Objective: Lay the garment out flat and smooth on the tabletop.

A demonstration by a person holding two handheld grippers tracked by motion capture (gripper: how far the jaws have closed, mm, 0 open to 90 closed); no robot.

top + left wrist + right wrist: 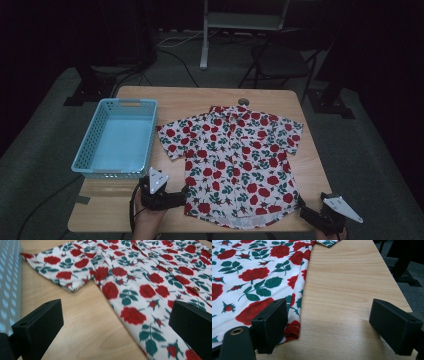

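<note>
— Your left gripper [186, 191] sits at the lower left of the high view, fingers [37, 327] spread wide at the shirt's [235, 160] bottom corner.

— And your right gripper [301, 205]?

— Lower right, fingers [270, 323] wide too, one over the hem's other corner, one over bare bench [315, 170].

— Anything in your way?

— Your blue basket [145, 150] stands just left of the shirt, near its sleeve. A small round object [243, 101] lies above the collar.
</note>
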